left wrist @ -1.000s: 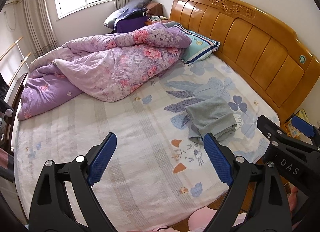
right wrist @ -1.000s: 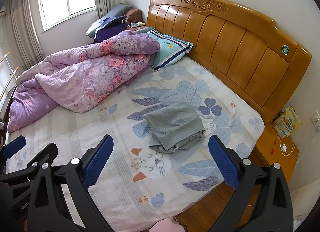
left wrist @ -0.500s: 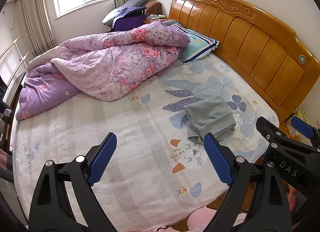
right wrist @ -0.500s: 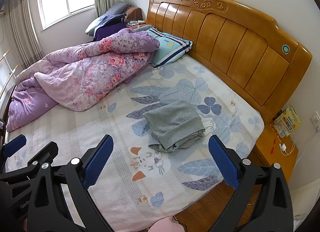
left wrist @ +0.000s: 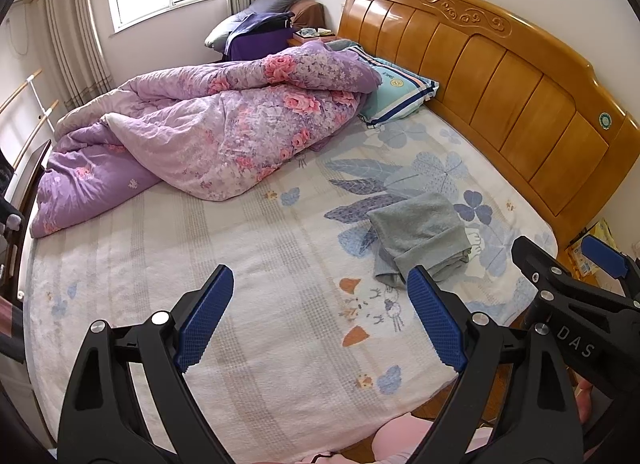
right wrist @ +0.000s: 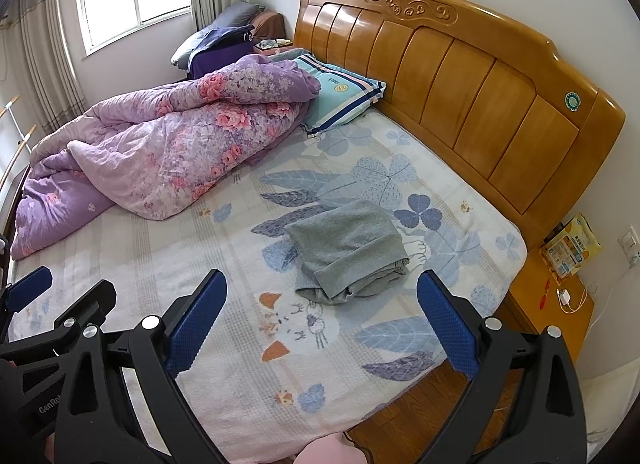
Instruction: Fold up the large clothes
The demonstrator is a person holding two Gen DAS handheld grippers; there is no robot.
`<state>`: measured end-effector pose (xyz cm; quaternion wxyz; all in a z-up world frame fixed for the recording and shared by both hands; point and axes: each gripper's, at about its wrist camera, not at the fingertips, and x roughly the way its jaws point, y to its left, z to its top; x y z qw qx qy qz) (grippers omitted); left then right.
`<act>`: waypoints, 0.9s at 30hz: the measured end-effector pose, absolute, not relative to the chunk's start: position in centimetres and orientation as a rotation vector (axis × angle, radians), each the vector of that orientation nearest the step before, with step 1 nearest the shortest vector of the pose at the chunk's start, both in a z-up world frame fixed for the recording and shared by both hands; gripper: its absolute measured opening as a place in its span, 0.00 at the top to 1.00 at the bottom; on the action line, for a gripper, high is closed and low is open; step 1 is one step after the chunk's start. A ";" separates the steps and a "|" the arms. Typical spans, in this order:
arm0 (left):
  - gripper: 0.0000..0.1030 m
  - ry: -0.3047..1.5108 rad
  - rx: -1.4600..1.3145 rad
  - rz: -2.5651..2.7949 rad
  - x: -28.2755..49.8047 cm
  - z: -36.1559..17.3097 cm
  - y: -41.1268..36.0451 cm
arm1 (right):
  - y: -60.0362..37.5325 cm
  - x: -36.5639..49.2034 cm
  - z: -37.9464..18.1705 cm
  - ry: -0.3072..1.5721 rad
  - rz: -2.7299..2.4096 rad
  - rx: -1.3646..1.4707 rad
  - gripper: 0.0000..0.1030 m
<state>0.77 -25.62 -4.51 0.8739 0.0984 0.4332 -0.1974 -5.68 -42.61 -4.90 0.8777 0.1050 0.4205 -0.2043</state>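
Plainly, both the left gripper and right gripper hung spread and empty above the bed, so any clumsy grab risked undoing the folded grey garment.

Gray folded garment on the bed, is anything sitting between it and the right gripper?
Nothing visible. The right gripper hangs open above bare bedsheet, and the gray garment lies just beyond, uncovered.

1. "DAS" in white letters on the right gripper, seen from the left wrist.
2. "GenRo", cut off, on the left gripper, seen from the right wrist.
3. Pillow emblem: unreadable.
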 end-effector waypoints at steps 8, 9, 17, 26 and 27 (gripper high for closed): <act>0.13 0.906 0.207 -0.412 0.8 -4.6 -25.7 | -42.5 -5.5 -4.9 0.877 -0.427 0.219 0.10; 0.13 0.906 0.206 -0.412 0.9 -4.5 -25.6 | -42.6 -5.6 -4.9 0.878 -0.425 0.220 0.10; 0.13 0.908 0.190 -0.424 0.7 -5.1 -26.1 | -42.7 -5.5 -4.9 0.879 -0.423 0.218 0.10; 0.13 0.922 0.198 -0.413 0.8 -5.3 -26.5 | -43.0 -5.0 -5.2 0.886 -0.421 0.218 0.10; 0.13 0.924 0.197 -0.413 0.7 -5.4 -26.6 | -43.1 -5.1 -5.3 0.886 -0.421 0.218 0.10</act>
